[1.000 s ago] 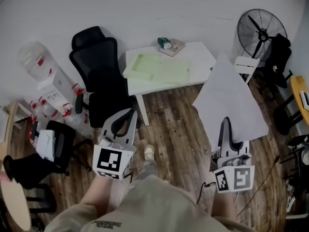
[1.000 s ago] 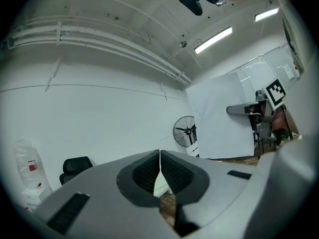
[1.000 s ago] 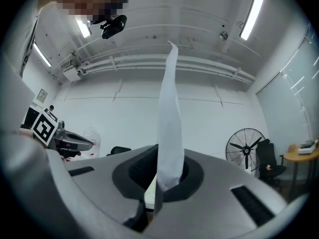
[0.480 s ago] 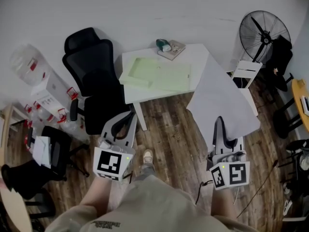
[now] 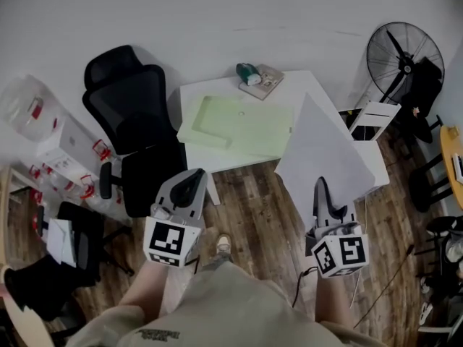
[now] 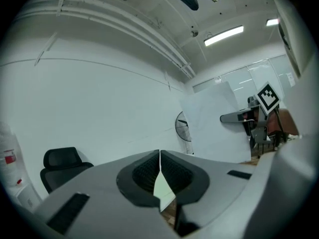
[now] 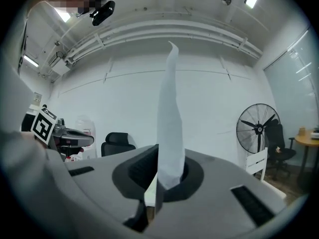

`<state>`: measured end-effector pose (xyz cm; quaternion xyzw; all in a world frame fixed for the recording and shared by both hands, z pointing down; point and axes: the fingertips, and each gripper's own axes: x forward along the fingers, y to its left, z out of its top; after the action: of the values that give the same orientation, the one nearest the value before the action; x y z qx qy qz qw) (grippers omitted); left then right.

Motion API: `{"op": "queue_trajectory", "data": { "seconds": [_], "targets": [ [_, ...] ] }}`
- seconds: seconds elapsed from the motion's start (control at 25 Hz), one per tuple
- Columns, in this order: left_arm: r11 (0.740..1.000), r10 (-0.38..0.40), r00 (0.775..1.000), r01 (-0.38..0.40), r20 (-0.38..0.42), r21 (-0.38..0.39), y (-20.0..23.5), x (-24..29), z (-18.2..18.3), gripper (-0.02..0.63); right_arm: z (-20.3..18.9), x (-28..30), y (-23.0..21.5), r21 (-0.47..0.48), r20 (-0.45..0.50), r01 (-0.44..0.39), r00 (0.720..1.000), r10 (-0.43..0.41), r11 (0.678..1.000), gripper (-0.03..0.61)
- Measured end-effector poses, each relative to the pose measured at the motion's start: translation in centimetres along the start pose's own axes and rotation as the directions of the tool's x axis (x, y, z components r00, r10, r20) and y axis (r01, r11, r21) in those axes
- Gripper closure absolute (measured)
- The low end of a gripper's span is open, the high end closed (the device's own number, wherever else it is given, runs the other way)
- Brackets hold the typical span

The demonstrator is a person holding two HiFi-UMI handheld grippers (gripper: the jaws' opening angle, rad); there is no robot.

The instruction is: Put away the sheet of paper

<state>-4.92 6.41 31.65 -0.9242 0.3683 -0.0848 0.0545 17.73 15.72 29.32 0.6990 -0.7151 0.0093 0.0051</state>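
Observation:
The white sheet of paper (image 5: pixel 323 157) stands upright above the floor, and its top overlaps the right end of the white table (image 5: pixel 217 92) in the head view. My right gripper (image 5: pixel 320 188) is shut on the sheet's lower edge. In the right gripper view the paper (image 7: pixel 170 118) rises edge-on out of the shut right gripper (image 7: pixel 158 159). My left gripper (image 5: pixel 191 185) hangs to the left over the floor, shut with nothing in it. From the left gripper view, the left gripper (image 6: pixel 159 154) faces the wall, with the paper (image 6: pixel 212 126) off to the right.
A light green folder (image 5: pixel 239 125) lies flat on the table, with a book (image 5: pixel 262 72) and a small green object at its far edge. A black office chair (image 5: pixel 134 121) stands left of the table. A fan (image 5: pixel 405 55) and a white chair (image 5: pixel 372 118) are at the right.
The right gripper and the paper have come closer to the table, so the sheet now overlaps its right end. The left gripper has kept its place and stays shut.

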Motion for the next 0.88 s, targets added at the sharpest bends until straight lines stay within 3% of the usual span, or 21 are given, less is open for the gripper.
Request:
{"op": "queue_trajectory", "data": {
  "seconds": [0.52, 0.72, 0.88],
  "targets": [
    [0.994, -0.038, 0.986, 0.020, -0.161, -0.110, 12.9, 10.6, -8.8, 0.589, -9.0, 17.0, 0.4, 0.216, -0.220, 0.014, 0.975, 0.034, 0.976, 0.554],
    [0.993, -0.041, 0.978, 0.018, -0.204, -0.114, 16.0, 13.0, -12.1, 0.589, -12.4, 21.2, 0.2, 0.326, -0.283, 0.041, 0.958, 0.056, 0.945, 0.554],
    [0.987, -0.046, 0.969, 0.007, -0.241, -0.159, 17.5, 14.5, -14.3, 0.589, -14.5, 23.9, 0.1, 0.376, -0.328, 0.053, 0.941, 0.080, 0.925, 0.554]
  ]
}}
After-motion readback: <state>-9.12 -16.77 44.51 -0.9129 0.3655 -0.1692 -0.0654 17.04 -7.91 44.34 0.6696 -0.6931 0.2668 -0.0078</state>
